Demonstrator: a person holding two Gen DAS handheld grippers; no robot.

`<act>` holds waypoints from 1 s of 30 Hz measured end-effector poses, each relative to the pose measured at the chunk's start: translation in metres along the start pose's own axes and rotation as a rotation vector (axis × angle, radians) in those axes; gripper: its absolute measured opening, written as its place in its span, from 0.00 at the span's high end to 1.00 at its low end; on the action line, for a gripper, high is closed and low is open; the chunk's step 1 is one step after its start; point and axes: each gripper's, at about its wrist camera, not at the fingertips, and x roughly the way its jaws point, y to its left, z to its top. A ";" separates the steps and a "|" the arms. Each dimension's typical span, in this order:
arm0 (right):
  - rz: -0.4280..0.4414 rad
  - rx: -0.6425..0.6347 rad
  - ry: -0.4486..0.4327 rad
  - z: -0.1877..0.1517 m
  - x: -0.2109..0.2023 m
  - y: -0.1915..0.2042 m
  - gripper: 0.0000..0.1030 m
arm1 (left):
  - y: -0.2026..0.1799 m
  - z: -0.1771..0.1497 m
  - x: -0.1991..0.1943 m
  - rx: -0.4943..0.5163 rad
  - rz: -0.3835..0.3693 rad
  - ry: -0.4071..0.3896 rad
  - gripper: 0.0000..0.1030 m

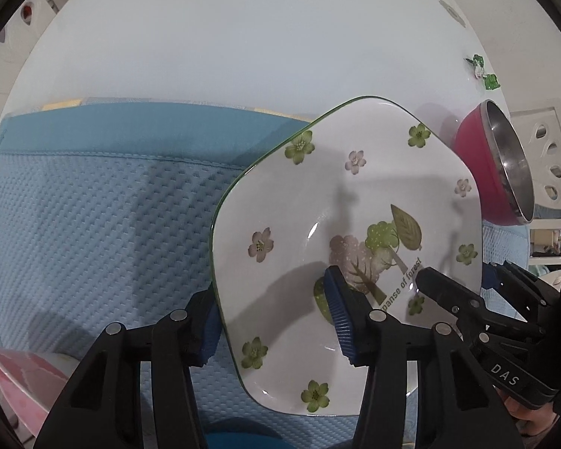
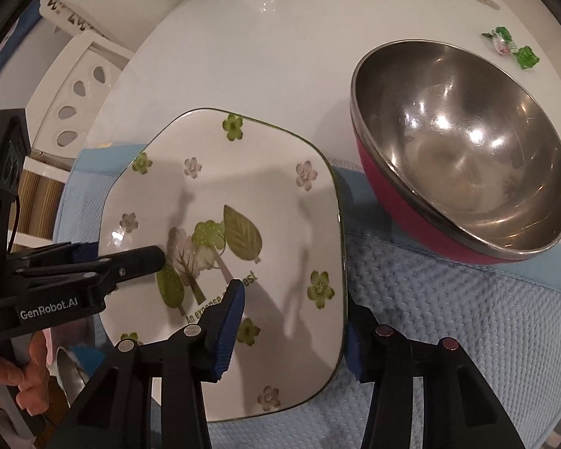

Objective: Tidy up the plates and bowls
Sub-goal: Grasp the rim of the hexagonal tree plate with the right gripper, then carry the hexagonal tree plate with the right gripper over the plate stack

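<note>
Ribbed blue pads line the black fingers of both grippers, and each pair straddles an edge of the plate (image 1: 340,247), a glossy white ceramic dish of rounded-square shape with a thin dark green rim, printed with green and pink blossoms, trees, a leaf and a line of lettering. From the left wrist view the left gripper (image 1: 276,321) has one finger on the plate's face and the other behind its left edge, clamped on that edge. From the right wrist view the right gripper (image 2: 291,331) holds the opposite edge the same way, one pad on the glazed face, the other outside the rim, closed on it. Each gripper's black finger also shows in the other's view, reaching onto the plate.

Under the plate lies a light blue mat (image 1: 93,224) of woven, waffle-like fabric with a smooth darker blue border. At the mat's far right edge sits a round bowl (image 2: 463,153), polished steel inside and magenta outside, tilted in the left wrist view; it stands just beside the plate without touching. The mat rests on a smooth white round table (image 2: 261,56). A green-wrapped candy (image 2: 512,46) lies near the table's far edge, well apart from the bowl
</note>
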 end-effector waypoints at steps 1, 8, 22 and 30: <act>0.015 0.006 0.003 -0.001 -0.002 -0.002 0.55 | 0.000 0.000 -0.001 0.005 0.002 -0.003 0.55; 0.115 0.039 -0.007 -0.013 -0.021 -0.011 0.55 | 0.006 -0.005 -0.006 -0.002 -0.042 -0.001 0.55; 0.102 0.006 0.004 -0.030 -0.035 0.007 0.57 | 0.008 -0.024 -0.042 0.047 -0.048 -0.060 0.55; 0.136 0.022 -0.034 -0.041 -0.061 0.009 0.56 | -0.001 -0.034 -0.061 0.047 -0.064 -0.094 0.55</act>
